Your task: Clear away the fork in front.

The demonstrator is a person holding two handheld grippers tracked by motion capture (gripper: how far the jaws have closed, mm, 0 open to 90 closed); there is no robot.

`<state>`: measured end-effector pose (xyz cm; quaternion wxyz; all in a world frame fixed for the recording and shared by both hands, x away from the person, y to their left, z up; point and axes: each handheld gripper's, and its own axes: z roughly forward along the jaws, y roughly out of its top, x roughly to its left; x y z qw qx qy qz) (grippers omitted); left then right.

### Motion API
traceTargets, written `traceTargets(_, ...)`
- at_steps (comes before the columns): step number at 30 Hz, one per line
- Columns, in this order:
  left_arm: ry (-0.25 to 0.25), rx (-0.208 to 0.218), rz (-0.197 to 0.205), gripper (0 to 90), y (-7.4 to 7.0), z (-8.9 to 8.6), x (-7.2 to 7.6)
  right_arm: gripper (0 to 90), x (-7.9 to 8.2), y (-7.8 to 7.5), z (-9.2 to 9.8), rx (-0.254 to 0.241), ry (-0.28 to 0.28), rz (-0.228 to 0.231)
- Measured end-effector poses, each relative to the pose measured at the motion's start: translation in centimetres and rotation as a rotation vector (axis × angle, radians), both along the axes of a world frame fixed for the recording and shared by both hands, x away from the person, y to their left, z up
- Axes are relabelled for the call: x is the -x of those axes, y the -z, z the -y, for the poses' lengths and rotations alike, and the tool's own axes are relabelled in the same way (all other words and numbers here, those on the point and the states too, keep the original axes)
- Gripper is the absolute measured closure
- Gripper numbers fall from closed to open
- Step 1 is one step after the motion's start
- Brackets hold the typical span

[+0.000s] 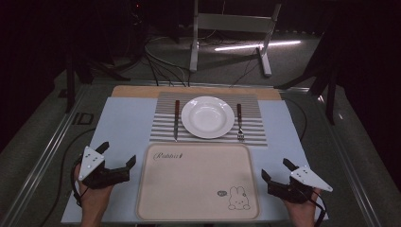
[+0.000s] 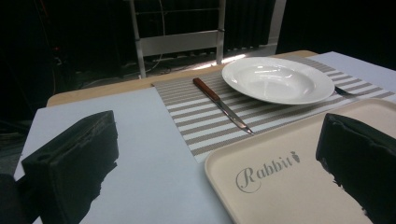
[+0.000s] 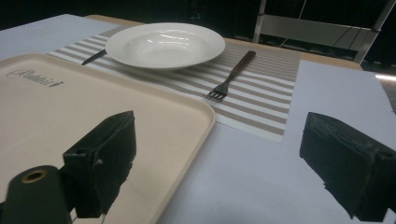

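A glossy white ceramic-looking plate (image 1: pixel 208 117) lies on a woven striped placemat (image 1: pixel 255 127), flanked by a wood-handled metal knife (image 1: pixel 176 120) and fork (image 1: pixel 239 122), near a matt beige plastic tray (image 1: pixel 197 182).

Fork (image 2: pixel 346 92) mostly hidden behind plate (image 2: pixel 277 79), knife (image 3: pixel 94 57) handle hidden likewise, tray (image 3: pixel 70 112) cut off at frame edge

Counter (image 1: pixel 123 123): pale blue surface, wood strip at far edge. Directly on it: striped placemat (image 1: pixel 253 127) at far centre, beige tray (image 1: pixel 189 189) near edge.
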<state>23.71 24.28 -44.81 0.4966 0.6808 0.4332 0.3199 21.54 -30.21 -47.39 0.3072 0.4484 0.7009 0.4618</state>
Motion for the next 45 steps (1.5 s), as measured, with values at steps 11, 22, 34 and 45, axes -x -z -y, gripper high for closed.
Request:
traceTargets(11,-0.009,-0.002,-0.003,0.1,0.3,-0.2,-0.1,11.2,-0.1,0.0,0.1,-0.005,0.021,0.002)
traceTargets(22,-0.044,0.017,-0.014,0.1,0.3,-0.1,-0.1,11.2,-0.4,-0.2,0.1,-0.014,0.033,-0.005)
traceTargets(34,-0.063,0.001,-0.020,0.1,0.6,0.2,-0.2,11.3,-1.7,-2.0,0.2,-0.032,0.031,0.001)
traceTargets(45,-0.065,-0.013,-0.021,0.1,0.7,0.3,-0.3,11.4,-3.2,-3.4,0.5,-0.031,0.063,-0.021)
